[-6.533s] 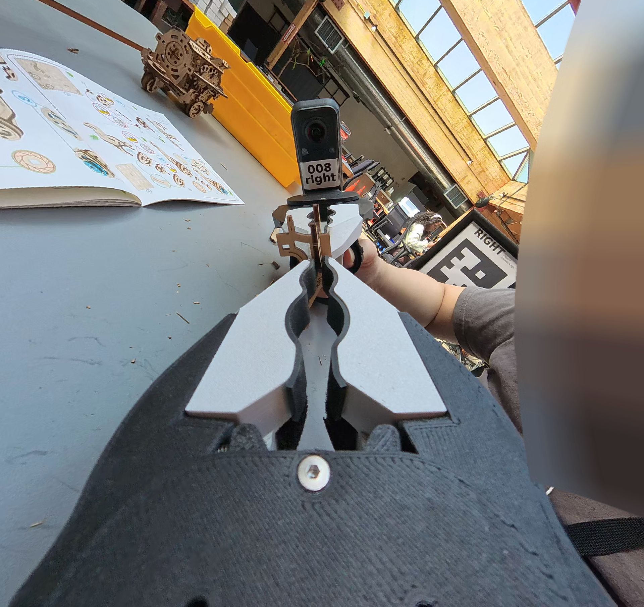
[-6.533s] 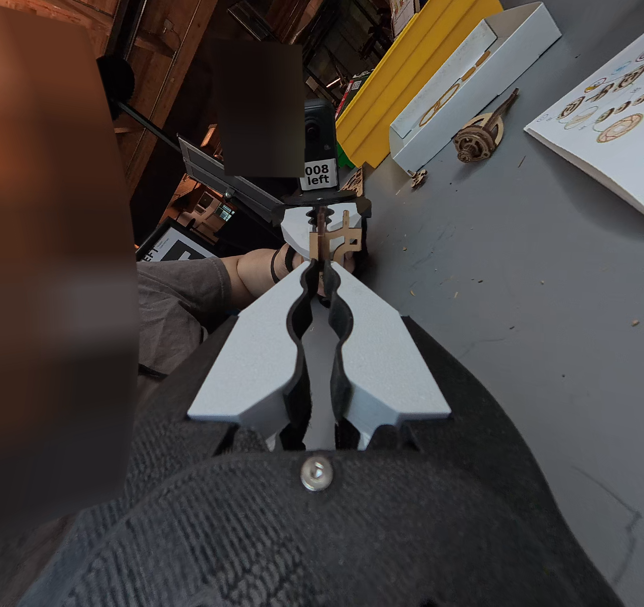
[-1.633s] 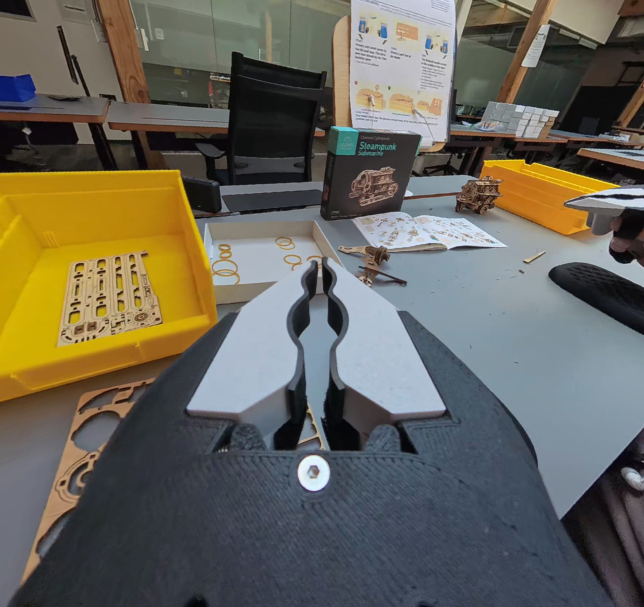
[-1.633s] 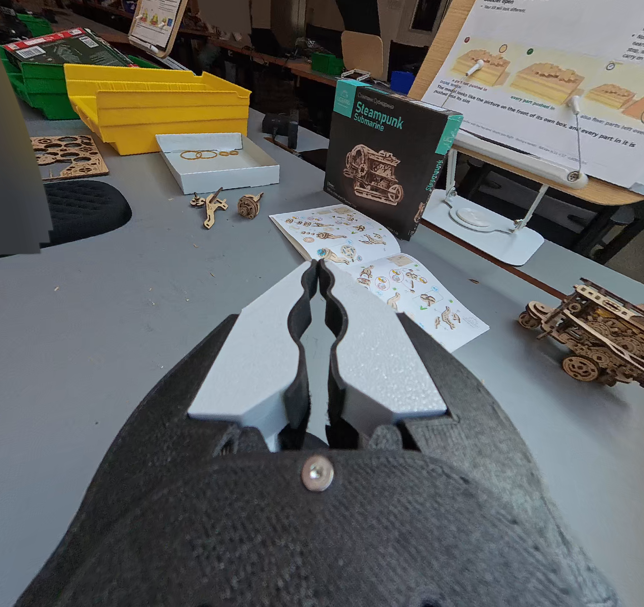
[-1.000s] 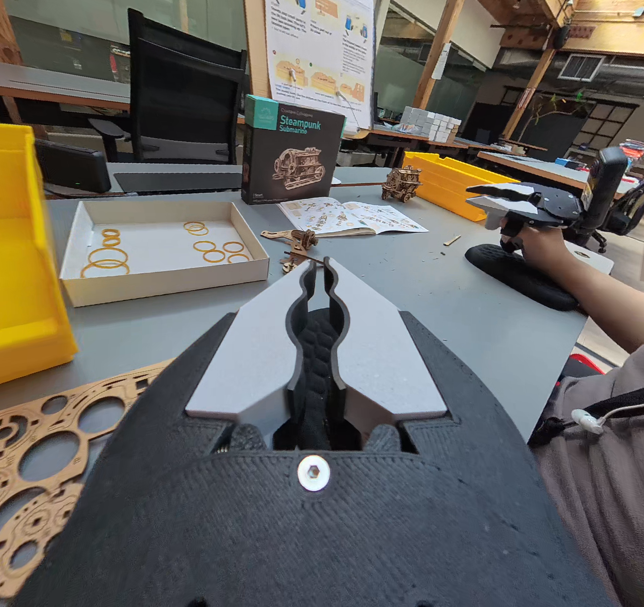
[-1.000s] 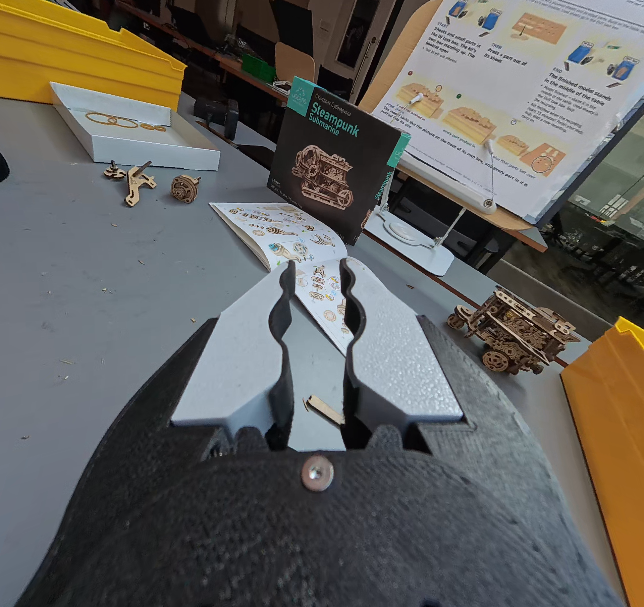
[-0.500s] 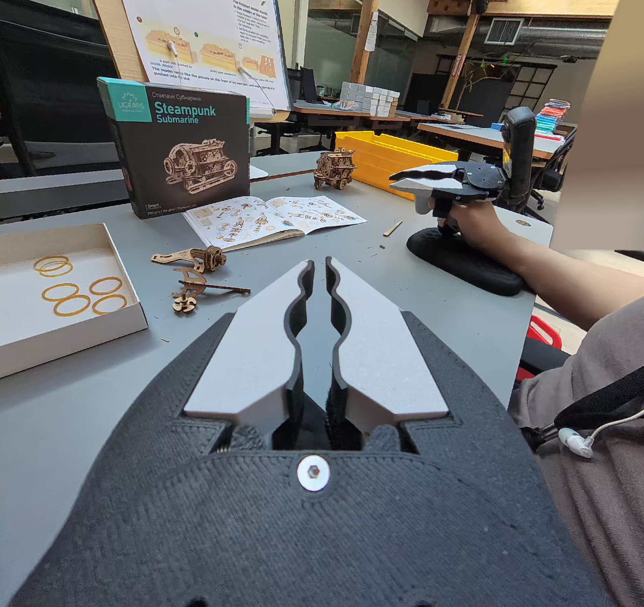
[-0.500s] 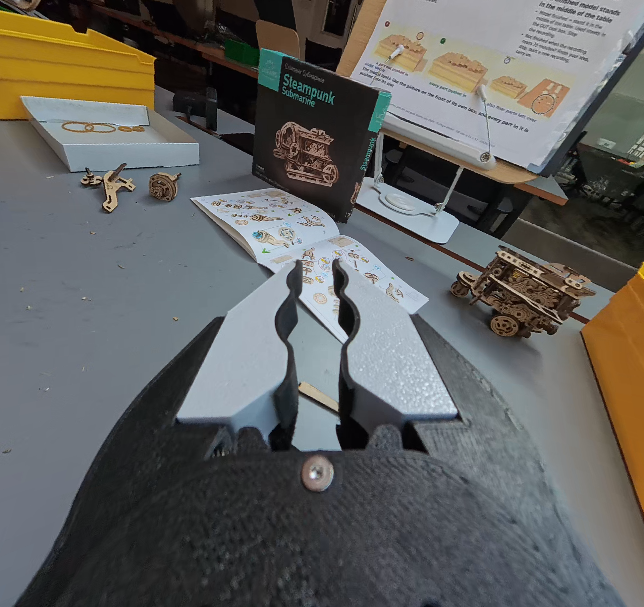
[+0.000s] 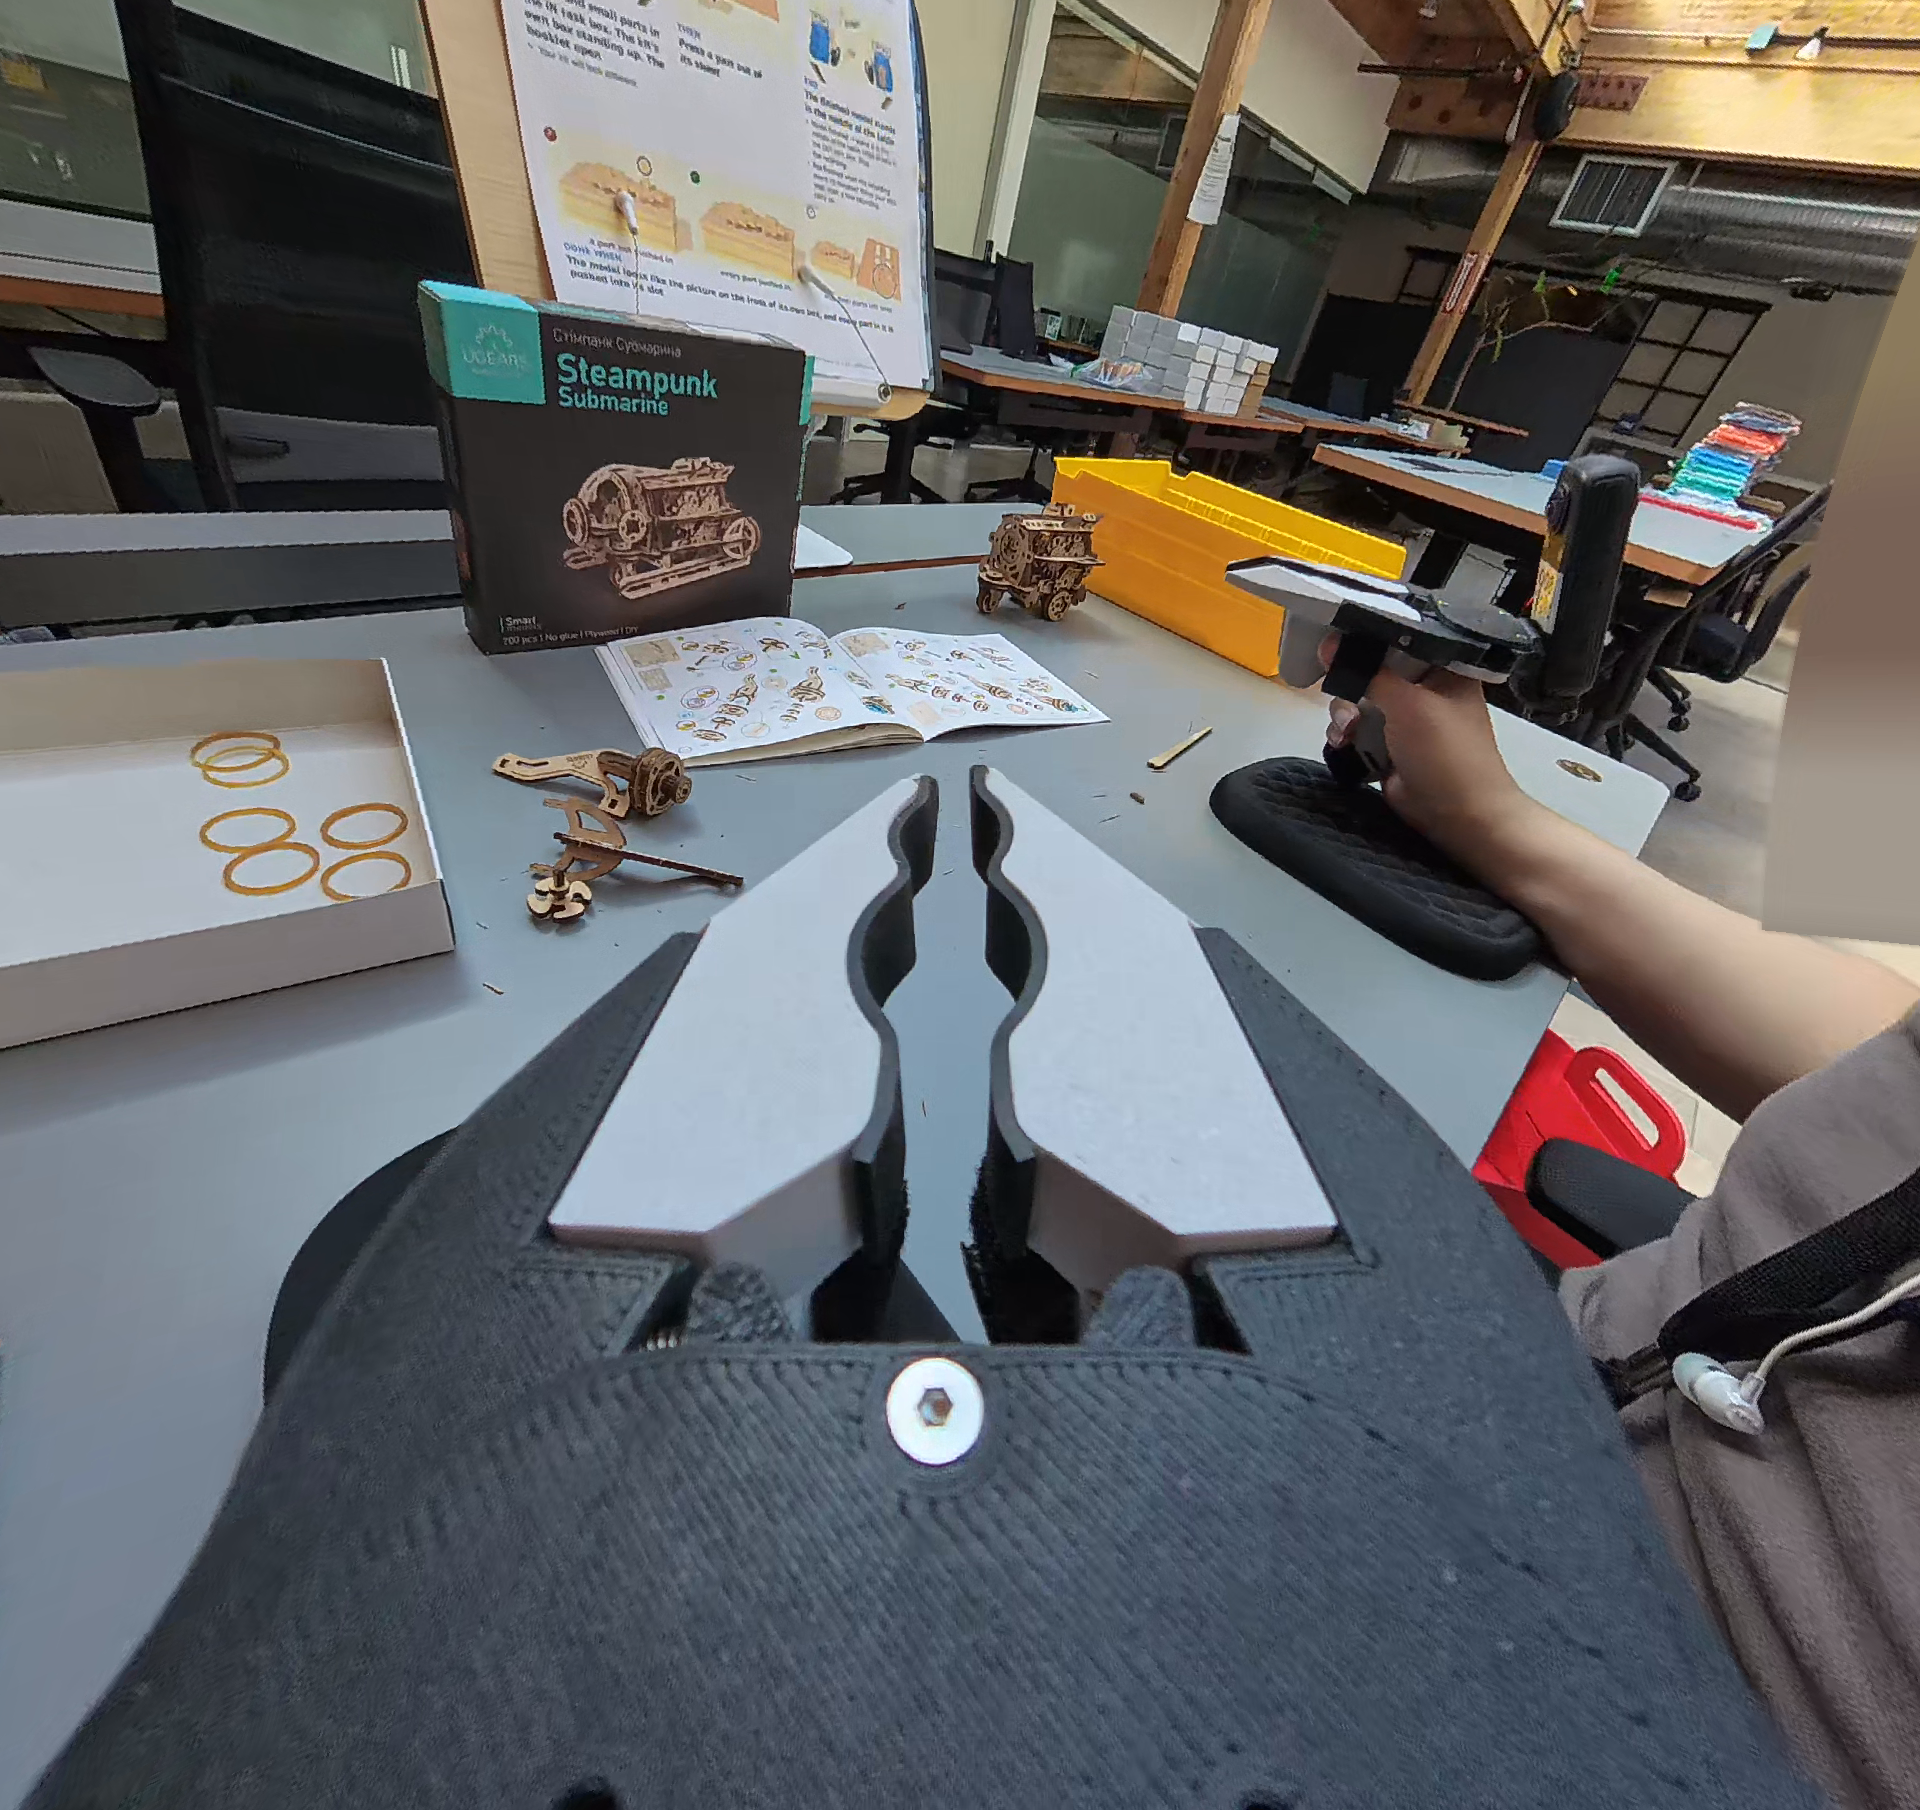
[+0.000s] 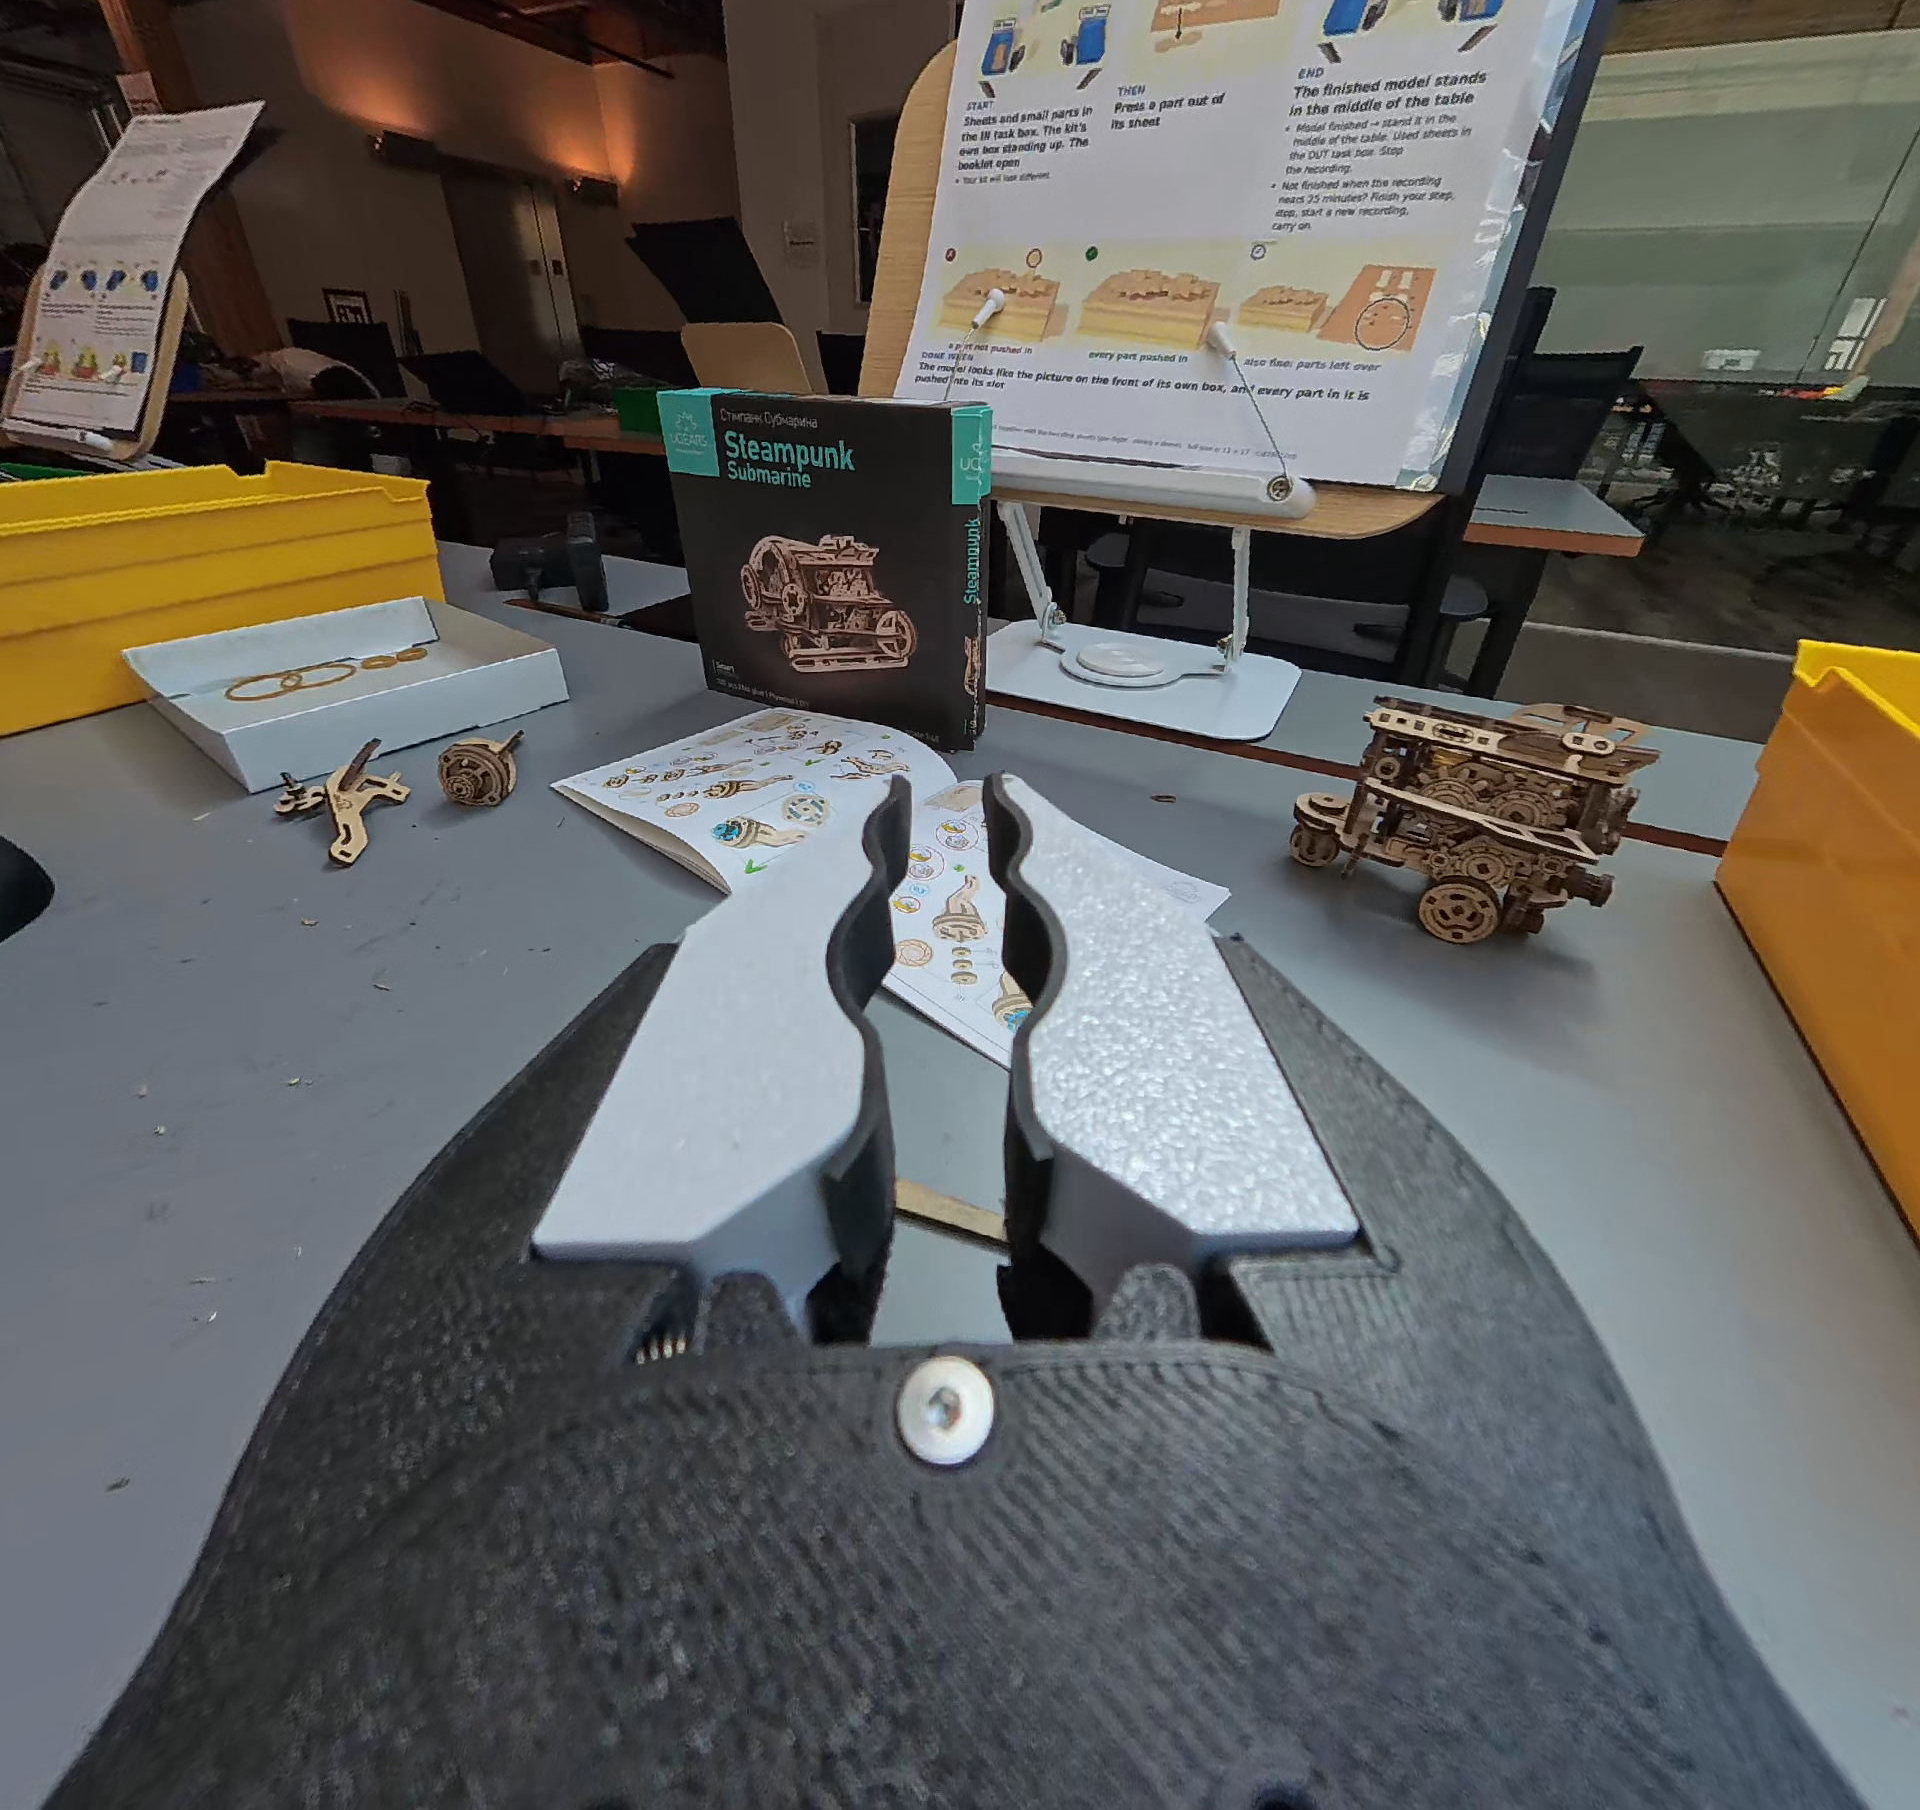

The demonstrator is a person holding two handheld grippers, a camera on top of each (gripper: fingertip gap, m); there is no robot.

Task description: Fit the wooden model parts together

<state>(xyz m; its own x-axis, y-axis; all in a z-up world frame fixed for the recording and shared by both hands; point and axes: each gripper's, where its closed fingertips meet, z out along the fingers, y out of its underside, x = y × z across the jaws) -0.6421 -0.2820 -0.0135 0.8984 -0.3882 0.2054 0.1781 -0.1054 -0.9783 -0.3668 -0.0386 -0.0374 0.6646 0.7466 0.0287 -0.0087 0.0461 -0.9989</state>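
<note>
Two small wooden sub-assemblies lie on the grey table: one with a gear drum (image 9: 613, 775) (image 10: 478, 771) and a flat one with a thin rod (image 9: 597, 865) (image 10: 343, 802). My left gripper (image 9: 954, 786) hovers low over the table, short of them. Its jaws stand a narrow gap apart with nothing between. My right gripper (image 10: 943, 792) is open and empty, pointing over the open instruction booklet (image 10: 727, 794) (image 9: 831, 685). It also shows in the left wrist view (image 9: 1262, 584), in a hand resting on a black pad (image 9: 1351, 867). A thin wooden stick (image 10: 951, 1212) (image 9: 1179, 747) lies under it.
A finished wooden vehicle model (image 10: 1465, 815) (image 9: 1039, 560) stands at the right. The kit box (image 10: 831, 555) (image 9: 623, 472) stands behind the booklet, before an instruction board. A white tray (image 9: 208, 981) (image 10: 343, 721) holds rubber bands. Yellow bins (image 10: 208, 555) (image 10: 1829, 825) (image 9: 1195, 534) flank the table. The gap from one gripper's tips to the other's is roughly 35 cm. My left tips are about 55 cm from the finished wooden vehicle model (image 10: 1465, 815), my right tips only 20 cm. It is also in sight in the left wrist view (image 9: 1069, 559).
Earlier both grippers held a wooden piece together in the air. Now both are empty and low over the table. The left view has swung right; the right gripper has opened.
</note>
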